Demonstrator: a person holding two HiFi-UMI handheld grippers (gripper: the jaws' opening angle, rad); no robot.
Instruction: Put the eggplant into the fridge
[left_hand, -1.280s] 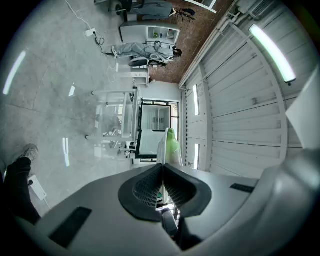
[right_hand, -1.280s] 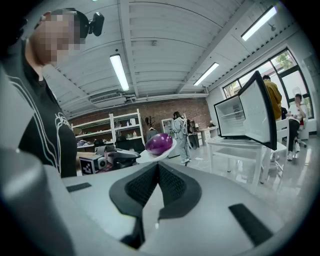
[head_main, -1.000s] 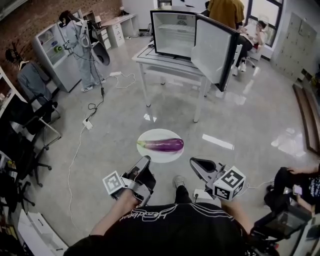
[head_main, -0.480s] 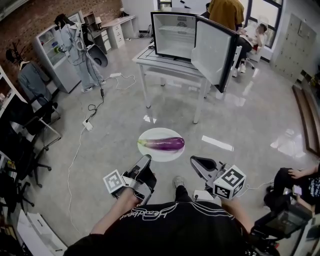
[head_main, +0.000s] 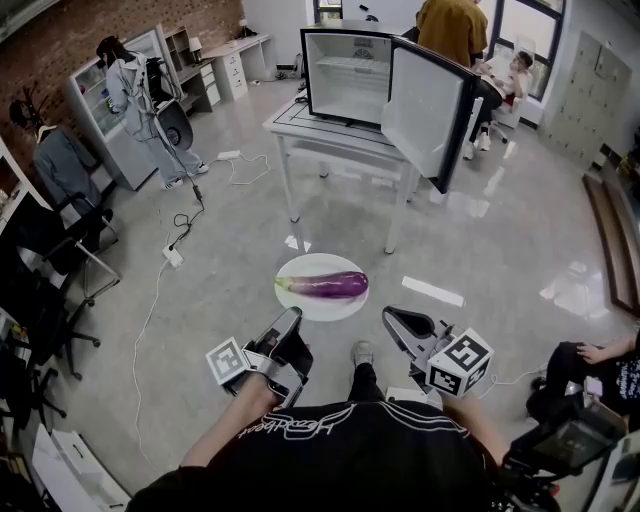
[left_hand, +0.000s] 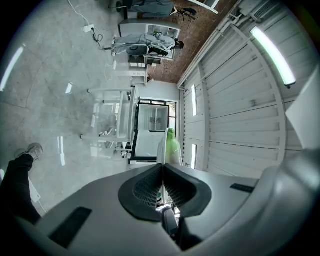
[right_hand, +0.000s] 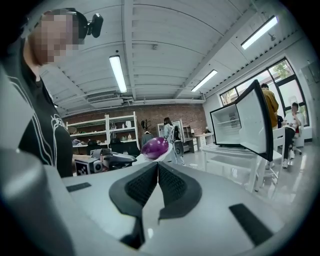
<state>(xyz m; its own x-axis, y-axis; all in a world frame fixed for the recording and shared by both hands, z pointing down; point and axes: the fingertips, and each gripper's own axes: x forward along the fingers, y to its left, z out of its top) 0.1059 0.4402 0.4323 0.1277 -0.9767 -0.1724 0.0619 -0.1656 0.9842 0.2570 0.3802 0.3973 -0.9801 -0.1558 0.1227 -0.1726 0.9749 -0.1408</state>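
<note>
The left gripper (head_main: 289, 320) and right gripper (head_main: 388, 320) are holding a plate (head_main: 320, 311) above the floor; each pair of fingers is pinching the plate's rim, one at each side; the eggplant (head_main: 326, 286) is lying across the plate, stem toward the left; the fridge (head_main: 345, 72) is standing open on the surface (head_main: 325, 135), well apart.

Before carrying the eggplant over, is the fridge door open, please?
Open: the fridge door stands swung wide, its white interior exposed.
</note>
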